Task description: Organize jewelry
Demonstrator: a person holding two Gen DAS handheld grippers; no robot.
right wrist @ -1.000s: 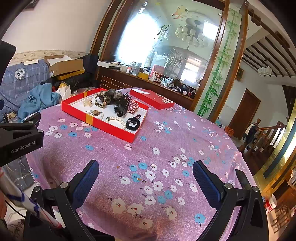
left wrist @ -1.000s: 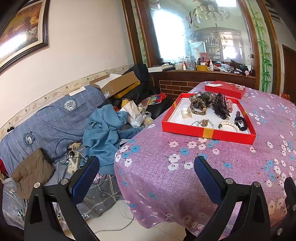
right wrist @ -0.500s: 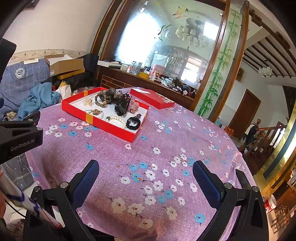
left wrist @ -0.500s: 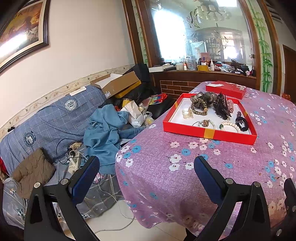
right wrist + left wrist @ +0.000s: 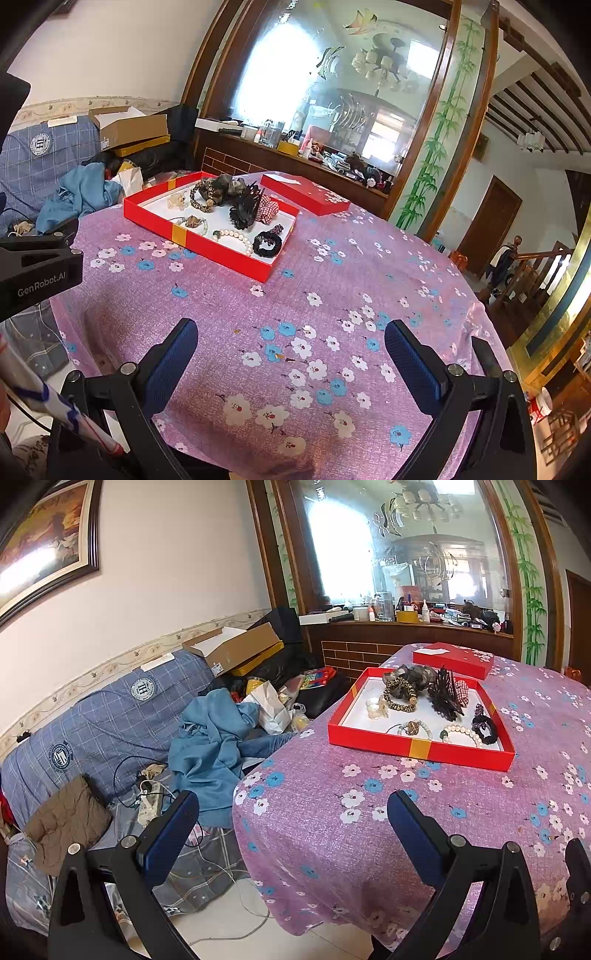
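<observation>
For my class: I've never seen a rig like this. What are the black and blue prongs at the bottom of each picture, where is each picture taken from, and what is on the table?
There is no robot here. A person holds a hand tool in each hand, and each tool has two blue-padded fingers with a wide-angle camera looking forward along them. One picture comes from the left gripper, the other from the right gripper. Both sets of fingers are spread open and hold nothing. In the right view, the black block at the left edge is the other tool. On the flowered purple tablecloth sits an open red box of jewelry: a pearl bracelet, a gold chain bracelet, a black hair claw and a black scrunchie. The red lid lies behind it.
</observation>
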